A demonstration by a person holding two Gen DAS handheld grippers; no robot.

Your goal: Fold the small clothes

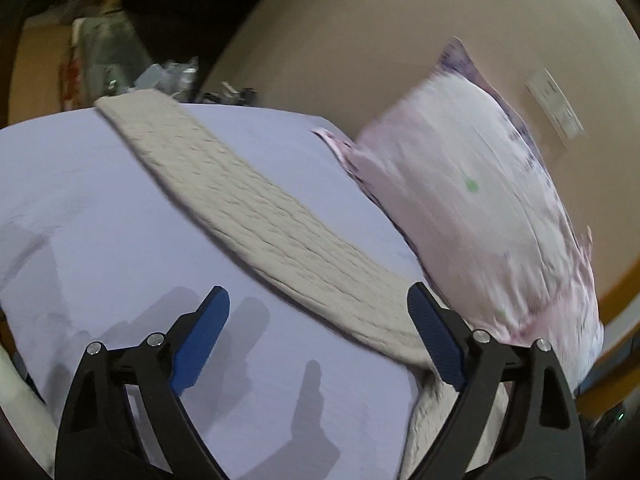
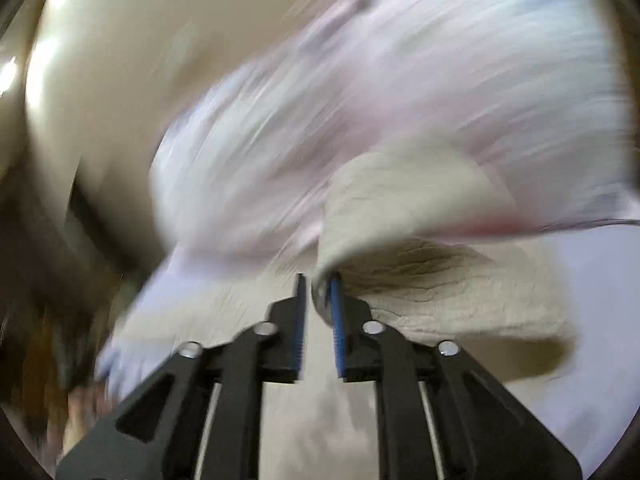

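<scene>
While your left gripper (image 1: pixel 318 320) hangs just above the bed with its blue-padded fingers (image 1: pixel 200 340) spread wide and nothing between them, your right gripper (image 2: pixel 318 292) has its fingers drawn close together, pinching a raised edge of the cream knit garment (image 2: pixel 420 280). From the left wrist view, that garment (image 1: pixel 248 208) lies as a long flat band running diagonally across the pale lavender sheet (image 1: pixel 100 220), its near end passing under the right-hand finger. From the right wrist view, the pinched edge curls up and over the fabric still lying on the sheet (image 2: pixel 600 300). Beyond the garment, a pink-and-white pillow (image 1: pixel 460 200) leans against the beige wall (image 1: pixel 380 40); it is badly blurred in the right wrist view.
</scene>
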